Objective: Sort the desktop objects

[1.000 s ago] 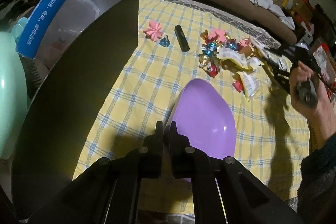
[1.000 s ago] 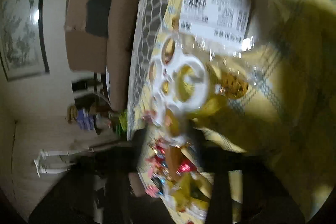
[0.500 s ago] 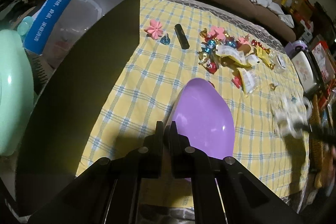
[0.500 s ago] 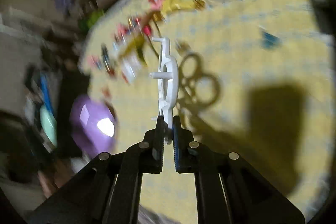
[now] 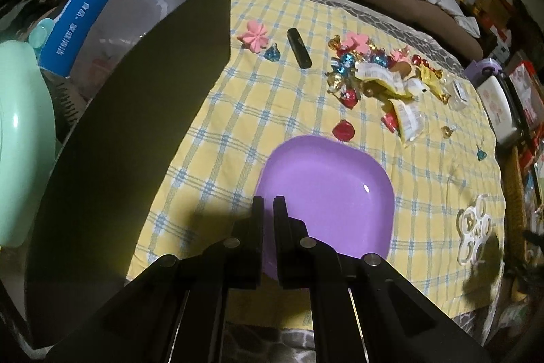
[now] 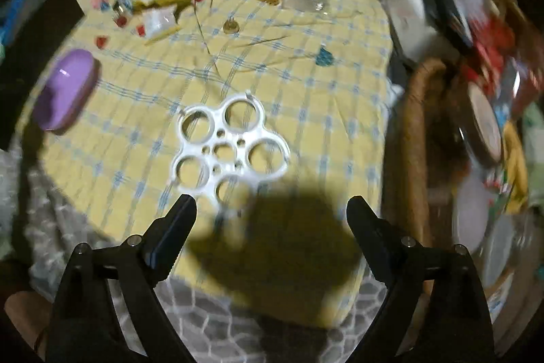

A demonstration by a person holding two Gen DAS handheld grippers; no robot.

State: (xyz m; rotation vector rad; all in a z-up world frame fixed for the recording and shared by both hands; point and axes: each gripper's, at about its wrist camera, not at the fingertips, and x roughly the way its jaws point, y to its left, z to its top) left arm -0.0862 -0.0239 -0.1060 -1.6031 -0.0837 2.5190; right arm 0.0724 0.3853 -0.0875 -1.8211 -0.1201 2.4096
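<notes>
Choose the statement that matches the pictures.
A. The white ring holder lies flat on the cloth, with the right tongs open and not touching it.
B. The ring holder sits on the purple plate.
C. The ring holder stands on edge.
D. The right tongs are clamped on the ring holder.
A: the ring holder lies flat on the cloth, ahead of the wide-open right tongs, apart from the plate.

Glossy plastic plate on a woven checked cloth.
</notes>
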